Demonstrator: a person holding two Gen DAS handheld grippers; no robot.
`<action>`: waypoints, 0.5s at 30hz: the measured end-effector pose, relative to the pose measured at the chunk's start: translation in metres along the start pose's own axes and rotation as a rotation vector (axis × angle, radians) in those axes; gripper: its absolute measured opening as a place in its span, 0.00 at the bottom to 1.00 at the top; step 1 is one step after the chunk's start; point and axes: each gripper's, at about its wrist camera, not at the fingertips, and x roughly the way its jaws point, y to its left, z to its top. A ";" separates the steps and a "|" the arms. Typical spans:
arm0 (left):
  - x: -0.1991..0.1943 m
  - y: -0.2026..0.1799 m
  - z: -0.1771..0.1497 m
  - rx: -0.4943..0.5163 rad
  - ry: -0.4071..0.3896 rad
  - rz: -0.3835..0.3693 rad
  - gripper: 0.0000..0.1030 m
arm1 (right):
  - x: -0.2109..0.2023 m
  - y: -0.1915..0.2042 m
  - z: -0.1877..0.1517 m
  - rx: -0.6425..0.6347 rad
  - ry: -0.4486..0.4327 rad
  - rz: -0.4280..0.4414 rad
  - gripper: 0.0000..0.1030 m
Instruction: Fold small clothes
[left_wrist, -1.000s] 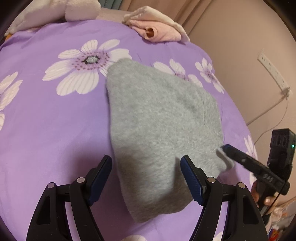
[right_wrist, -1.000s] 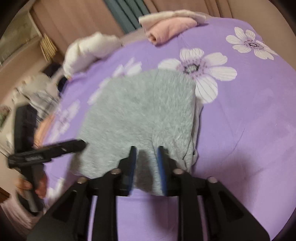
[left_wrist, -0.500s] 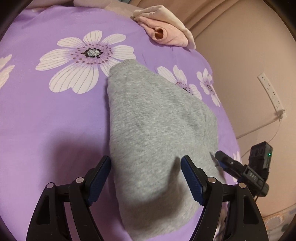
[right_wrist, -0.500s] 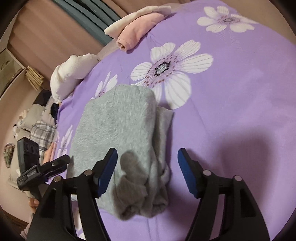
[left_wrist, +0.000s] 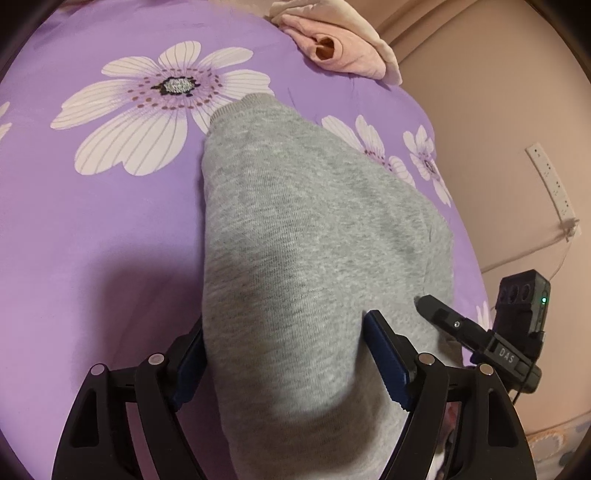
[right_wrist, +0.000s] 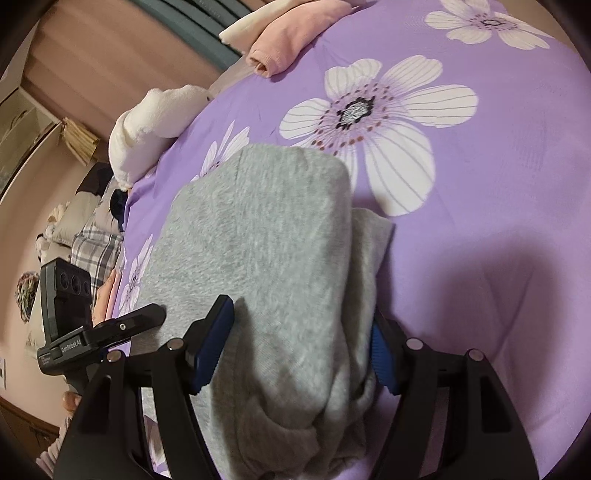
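1 gray garment (left_wrist: 310, 266) lies folded on the purple flowered bedspread (left_wrist: 110, 229), near both grippers. The left gripper (left_wrist: 284, 365) and right gripper (right_wrist: 301, 343) each stand with their 2 blue pads apart, gray cloth between them. 1 pink garment (left_wrist: 332, 51) lies at the far edge. The left gripper reads "GenRobot.AI", the right "DAS".

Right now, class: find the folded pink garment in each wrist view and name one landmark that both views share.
Left wrist view: the pink garment lies at the top edge, right of centre, at the far rim of the purple bedspread.
Right wrist view: the pink garment lies at the top edge, near the middle, beside a cream cloth.
Shared landmark: the large white flower printed beside the grey garment.
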 end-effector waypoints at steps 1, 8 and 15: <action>0.001 0.000 0.000 0.000 0.001 0.000 0.76 | 0.001 0.001 0.001 -0.007 0.001 0.002 0.67; 0.007 -0.005 0.000 0.014 -0.009 0.019 0.77 | 0.007 0.007 0.001 -0.049 -0.021 -0.030 0.53; 0.003 -0.013 -0.003 0.074 -0.040 0.073 0.70 | 0.000 0.027 -0.003 -0.147 -0.066 -0.106 0.32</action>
